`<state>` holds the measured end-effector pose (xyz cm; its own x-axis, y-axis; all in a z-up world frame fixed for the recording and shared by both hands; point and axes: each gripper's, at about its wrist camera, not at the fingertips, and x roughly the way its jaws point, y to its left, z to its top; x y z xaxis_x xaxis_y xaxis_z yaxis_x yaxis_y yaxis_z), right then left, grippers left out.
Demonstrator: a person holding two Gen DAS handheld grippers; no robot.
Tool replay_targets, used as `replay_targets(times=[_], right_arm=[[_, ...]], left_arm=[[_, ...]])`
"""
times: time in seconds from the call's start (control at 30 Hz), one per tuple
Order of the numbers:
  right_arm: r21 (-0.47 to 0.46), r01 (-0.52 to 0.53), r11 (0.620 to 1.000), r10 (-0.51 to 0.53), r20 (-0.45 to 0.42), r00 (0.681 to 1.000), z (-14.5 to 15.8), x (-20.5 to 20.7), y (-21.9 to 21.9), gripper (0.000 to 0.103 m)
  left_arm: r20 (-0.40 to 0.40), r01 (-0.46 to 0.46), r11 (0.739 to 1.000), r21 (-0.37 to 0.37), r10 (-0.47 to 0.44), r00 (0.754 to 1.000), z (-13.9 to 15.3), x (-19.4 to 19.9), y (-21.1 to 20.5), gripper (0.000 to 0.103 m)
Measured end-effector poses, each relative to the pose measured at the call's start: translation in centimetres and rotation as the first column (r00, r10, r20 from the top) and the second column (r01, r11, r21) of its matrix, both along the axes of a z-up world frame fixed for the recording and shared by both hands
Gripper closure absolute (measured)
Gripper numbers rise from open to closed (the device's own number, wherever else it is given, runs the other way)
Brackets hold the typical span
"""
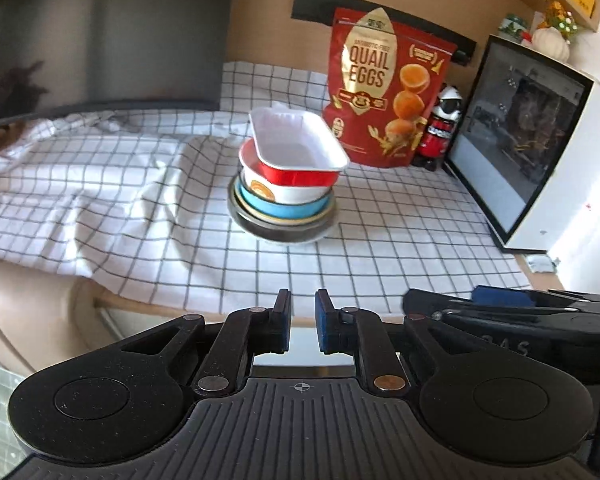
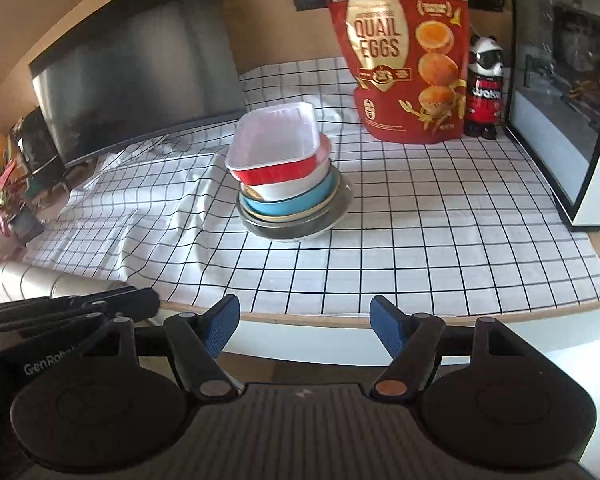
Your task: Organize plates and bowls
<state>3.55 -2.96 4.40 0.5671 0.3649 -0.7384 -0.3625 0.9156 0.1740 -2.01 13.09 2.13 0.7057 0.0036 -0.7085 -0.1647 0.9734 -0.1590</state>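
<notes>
Stack of dishes point(image 1: 286, 196) sits mid-bench on the checked cloth point(image 1: 100, 208): red rectangular tray point(image 1: 300, 148) on top, tilted, then a white bowl point(image 2: 296, 186), a blue bowl point(image 2: 292, 204), and grey plates point(image 2: 300, 226) beneath. Quail eggs bag point(image 2: 404, 60) stands behind. Left claw point(image 1: 303, 320) nearly closed, empty, short of the bench edge. Right claw point(image 2: 305, 324) wide, empty, also short of the edge.

White cloth point(image 2: 420, 216) bears a black grid. The top tray point(image 2: 276, 148) is red outside and white inside. A blue bowl point(image 2: 296, 206) sits lower.
</notes>
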Motion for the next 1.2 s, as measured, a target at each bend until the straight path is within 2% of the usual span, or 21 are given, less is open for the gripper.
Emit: replay_targets(times=[1.2], right_arm=[[-0.001,-0.003,1.000,0.003,-0.015,1.000,-0.04,0.83,0.48,0.030]], left_arm=[[-0.001,-0.011,1.000,0.006,0.011,1.000,0.40,0.42,0.17,0.088]])
